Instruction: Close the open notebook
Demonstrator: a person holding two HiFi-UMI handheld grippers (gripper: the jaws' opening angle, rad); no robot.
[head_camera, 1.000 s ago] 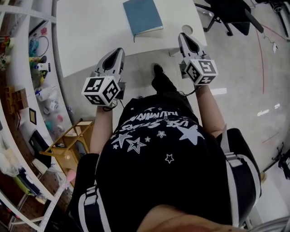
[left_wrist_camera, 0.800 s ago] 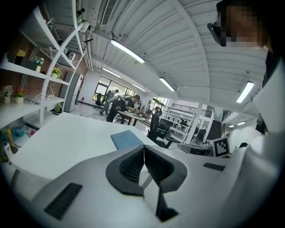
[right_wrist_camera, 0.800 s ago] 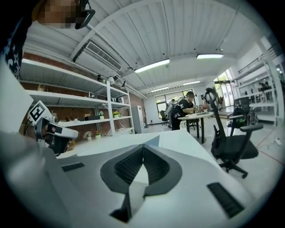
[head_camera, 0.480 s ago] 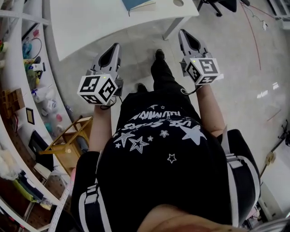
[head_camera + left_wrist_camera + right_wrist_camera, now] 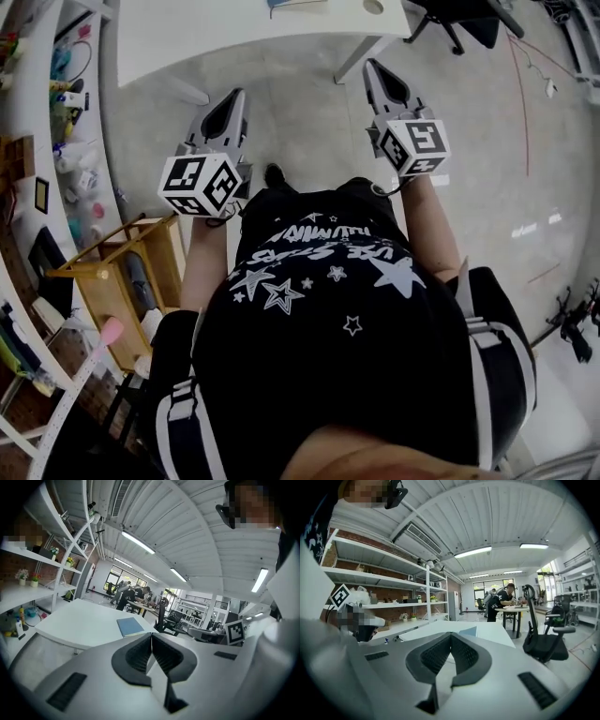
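Notebook [image 5: 130, 626] closed, blue cover up, lying flat on white table [image 5: 70, 625], well apart from both grippers. Left gripper [image 5: 151, 635]: jaws pressed together, nothing between them, pointed about level toward table. Right gripper [image 5: 450, 634]: jaws likewise pressed together, empty, held beside the left one at similar height. Both short of table's near edge, over grey floor [image 5: 309, 122]. Past right gripper, black chair [image 5: 543, 639] to right of table. Shelves [image 5: 393, 604] against brick wall at left. Wooden stool [image 5: 112, 281] near person's left side.
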